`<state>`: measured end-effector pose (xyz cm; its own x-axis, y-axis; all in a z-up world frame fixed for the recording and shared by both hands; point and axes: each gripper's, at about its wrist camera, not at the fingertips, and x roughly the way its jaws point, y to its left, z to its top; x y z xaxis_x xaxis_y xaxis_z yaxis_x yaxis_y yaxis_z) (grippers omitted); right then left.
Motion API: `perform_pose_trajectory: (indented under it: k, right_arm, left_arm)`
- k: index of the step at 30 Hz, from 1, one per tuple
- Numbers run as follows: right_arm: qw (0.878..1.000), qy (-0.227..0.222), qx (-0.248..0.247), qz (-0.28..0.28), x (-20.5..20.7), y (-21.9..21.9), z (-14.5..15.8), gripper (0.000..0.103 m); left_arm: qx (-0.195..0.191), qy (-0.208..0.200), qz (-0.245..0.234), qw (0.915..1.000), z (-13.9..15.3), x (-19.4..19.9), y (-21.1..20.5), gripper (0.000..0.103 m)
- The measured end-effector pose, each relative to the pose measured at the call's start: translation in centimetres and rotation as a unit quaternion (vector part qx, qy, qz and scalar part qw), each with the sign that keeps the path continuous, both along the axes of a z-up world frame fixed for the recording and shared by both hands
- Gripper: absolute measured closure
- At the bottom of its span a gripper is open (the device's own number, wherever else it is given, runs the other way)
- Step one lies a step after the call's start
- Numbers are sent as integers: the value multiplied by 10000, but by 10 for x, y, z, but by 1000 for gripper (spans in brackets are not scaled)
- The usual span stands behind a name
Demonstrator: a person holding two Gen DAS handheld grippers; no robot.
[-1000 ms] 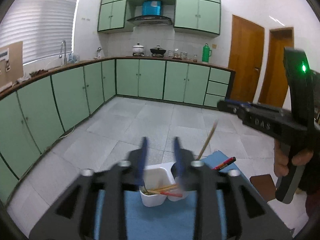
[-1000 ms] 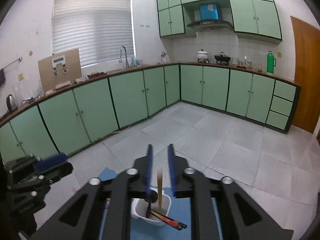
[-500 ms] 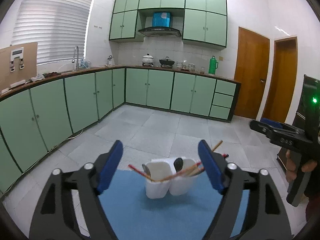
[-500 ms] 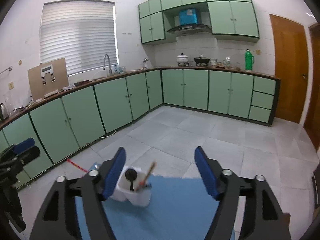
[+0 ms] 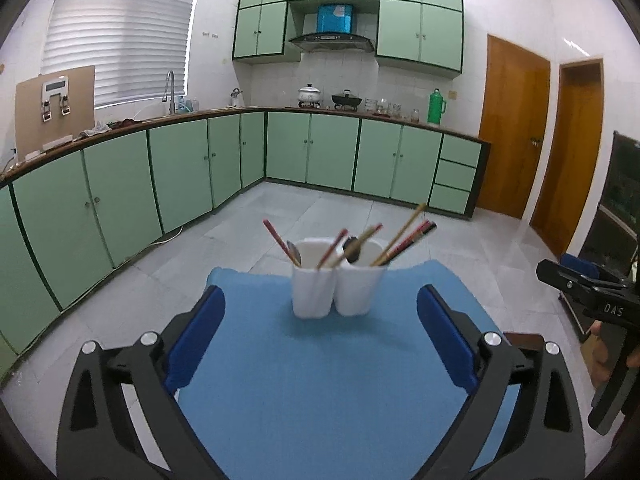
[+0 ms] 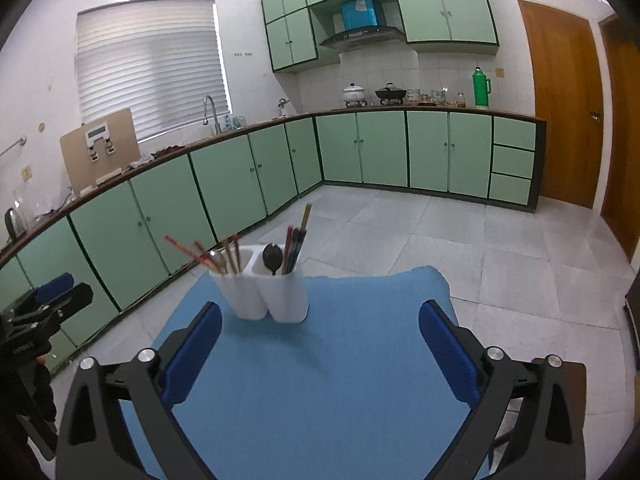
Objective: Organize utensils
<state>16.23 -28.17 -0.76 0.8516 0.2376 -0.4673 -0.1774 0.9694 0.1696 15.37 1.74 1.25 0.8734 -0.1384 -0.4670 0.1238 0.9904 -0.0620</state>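
1. Left gripper (image 5: 320, 344) and right gripper (image 6: 320, 350): both spread wide, nothing between the fingers, hanging back over the near part of the blue mat (image 5: 320, 380).
2. Mat: bare except for the holder; no loose utensils visible, so the sorting looks done or nearly so.
3. White two-cup holder (image 5: 338, 290): upright, near the mat's far edge, roughly centred.
4. Chopsticks (image 5: 404, 236), red and wooden, plus spoons (image 6: 273, 258), stand leaning in both cups.

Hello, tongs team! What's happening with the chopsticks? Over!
Left tongs open, empty. Right tongs open, empty. Chopsticks and spoons stand in white holder. Nothing in the way.
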Motion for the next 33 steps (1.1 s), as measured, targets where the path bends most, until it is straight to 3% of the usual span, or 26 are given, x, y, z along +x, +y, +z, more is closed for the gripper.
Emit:
perform_pose_trajectory:
  k: [12,22,33]
  right_arm:
    - [9989,-387,74,244,-44,12,27,6]
    - [9958,-815,36,407,-71,21,56,6]
    - [9940,-953,-75,529,-85,29,64,6]
  left_arm:
    - [-85,-267,-152,9995,24,-51,-15,9]
    - [34,-744,-157,9971,51,-75,-19,8]
    - [-2,-885,-119,9960,56,-88,-19,8]
